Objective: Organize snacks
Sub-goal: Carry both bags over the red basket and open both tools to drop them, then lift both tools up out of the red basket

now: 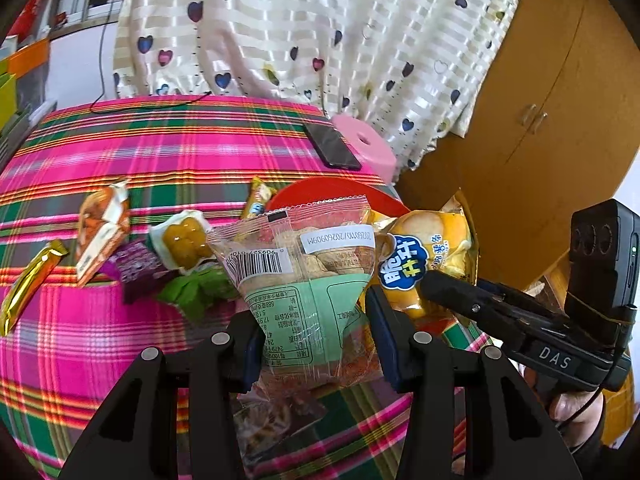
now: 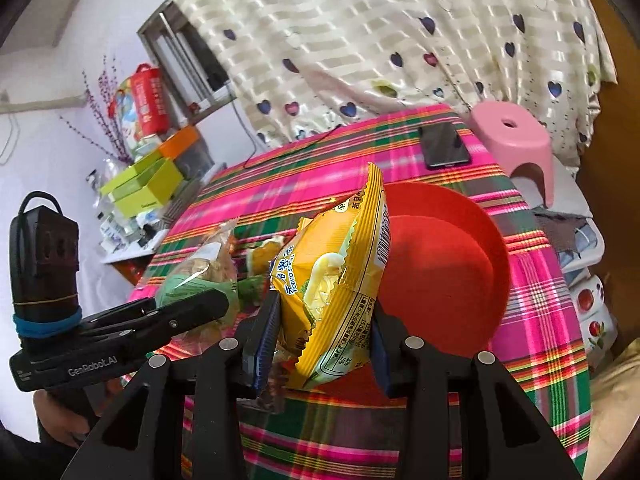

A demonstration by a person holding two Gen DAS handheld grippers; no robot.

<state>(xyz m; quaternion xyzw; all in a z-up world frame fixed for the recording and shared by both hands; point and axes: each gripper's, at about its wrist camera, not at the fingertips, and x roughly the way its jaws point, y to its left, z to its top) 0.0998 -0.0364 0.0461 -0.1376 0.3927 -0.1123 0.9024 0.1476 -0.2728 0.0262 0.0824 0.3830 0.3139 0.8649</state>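
Plaid cloth (image 1: 120, 152) spread under heart curtain (image 1: 320, 20); phone (image 1: 332, 146), pink stool (image 2: 516, 140) at far edge | loose snacks (image 1: 140, 256) left of red bowl (image 2: 460, 248) | left gripper (image 1: 316, 336) pinched on cake pack (image 1: 304, 272), raised | right gripper (image 2: 324, 332) clamped on chip bag (image 2: 340, 272), held beside bowl

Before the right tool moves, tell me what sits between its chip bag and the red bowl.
Nothing visible. The yellow chip bag held in the right tool hangs just left of the red bowl, whose inside shows bare.
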